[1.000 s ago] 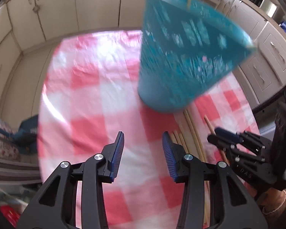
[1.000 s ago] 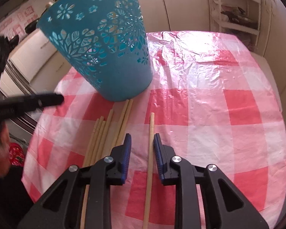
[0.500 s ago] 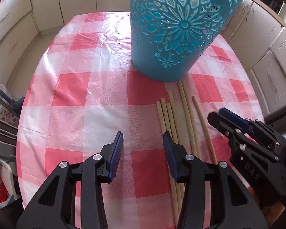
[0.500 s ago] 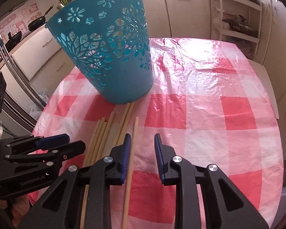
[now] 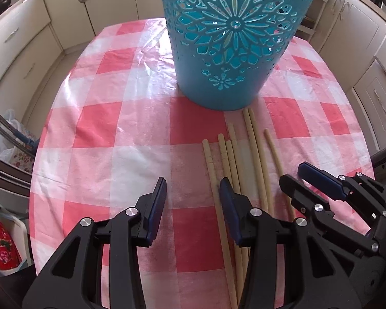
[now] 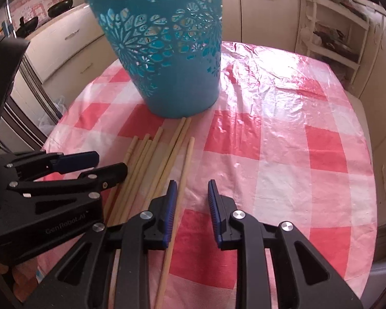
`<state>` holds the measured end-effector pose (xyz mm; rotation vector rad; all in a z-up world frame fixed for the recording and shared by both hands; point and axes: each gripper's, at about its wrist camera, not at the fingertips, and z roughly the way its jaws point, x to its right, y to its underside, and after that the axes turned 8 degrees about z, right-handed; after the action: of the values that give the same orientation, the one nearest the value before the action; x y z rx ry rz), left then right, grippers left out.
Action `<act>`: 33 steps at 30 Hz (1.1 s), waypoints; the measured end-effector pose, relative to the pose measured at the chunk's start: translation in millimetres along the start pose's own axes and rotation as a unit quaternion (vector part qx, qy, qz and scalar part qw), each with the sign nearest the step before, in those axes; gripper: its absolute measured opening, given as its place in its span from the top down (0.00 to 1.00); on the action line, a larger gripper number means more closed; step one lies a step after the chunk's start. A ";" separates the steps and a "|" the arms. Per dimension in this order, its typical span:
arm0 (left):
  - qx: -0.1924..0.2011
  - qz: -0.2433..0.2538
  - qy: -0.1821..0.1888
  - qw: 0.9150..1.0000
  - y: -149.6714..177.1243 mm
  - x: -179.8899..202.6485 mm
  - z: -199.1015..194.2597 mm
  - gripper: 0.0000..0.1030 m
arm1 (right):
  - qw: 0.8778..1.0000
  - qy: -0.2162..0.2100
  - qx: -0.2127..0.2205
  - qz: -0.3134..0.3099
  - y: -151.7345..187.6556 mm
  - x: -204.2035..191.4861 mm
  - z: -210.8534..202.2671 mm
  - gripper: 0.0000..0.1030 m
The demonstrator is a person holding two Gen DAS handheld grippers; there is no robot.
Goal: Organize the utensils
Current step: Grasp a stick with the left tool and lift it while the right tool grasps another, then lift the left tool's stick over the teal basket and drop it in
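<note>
A teal cut-out plastic bin [image 5: 229,38] stands upright on the red-and-white checked tablecloth; it also shows in the right wrist view [image 6: 167,49]. Several long pale wooden chopsticks [image 5: 254,154] lie side by side in front of the bin, also seen in the right wrist view [image 6: 154,159]. My left gripper [image 5: 193,189] is open and empty, low over the cloth at the left edge of the chopsticks. My right gripper [image 6: 191,190] is open and empty just right of the chopsticks; it shows in the left wrist view [image 5: 294,173].
The round table's cloth [image 5: 115,128] runs out to edges on all sides. Cream kitchen cabinets [image 5: 20,46] surround the table. An open shelf unit [image 6: 332,31] stands beyond the far right. Bags [image 5: 2,242] sit on the floor at the left.
The teal bin went from tilted and blurred to standing upright on the cloth. Both grippers have come lower and closer to the chopsticks. The right gripper's jaws have opened wider.
</note>
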<state>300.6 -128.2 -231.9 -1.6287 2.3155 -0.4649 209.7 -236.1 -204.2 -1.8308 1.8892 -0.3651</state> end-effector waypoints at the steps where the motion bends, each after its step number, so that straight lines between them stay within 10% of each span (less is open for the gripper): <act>1: -0.002 0.006 -0.005 1.000 -0.5 3.3 0.1 0.60 | 1.000 0.009 0.001 -0.009 0.5 -1.3 0.2 0.82; 6: -0.004 0.038 0.009 0.999 -3.6 20.5 -0.1 0.94 | 1.000 0.014 0.000 -0.020 0.9 0.0 0.4 0.93; 12: 0.000 0.024 0.043 0.999 0.8 4.8 -13.6 0.95 | 0.994 -0.063 -0.022 0.086 -3.5 35.3 -1.3 0.95; 18: 0.092 -0.024 0.068 0.993 -0.1 -48.6 -86.4 0.95 | 0.977 -0.128 -0.018 0.169 1.6 61.1 -15.3 0.95; 26: 0.277 -0.036 0.079 0.957 -57.7 -76.8 -190.3 0.95 | 0.961 -0.185 0.020 0.206 -4.8 67.3 -32.4 0.95; 33: 0.370 -0.051 0.045 0.926 -135.9 -57.5 -198.6 0.95 | 0.959 -0.185 0.044 0.211 -11.3 73.6 -34.3 0.95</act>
<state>356.9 -96.3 6.9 -1.3463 1.7576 -1.2733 202.6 -314.3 -180.7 -1.2814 1.8900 0.0413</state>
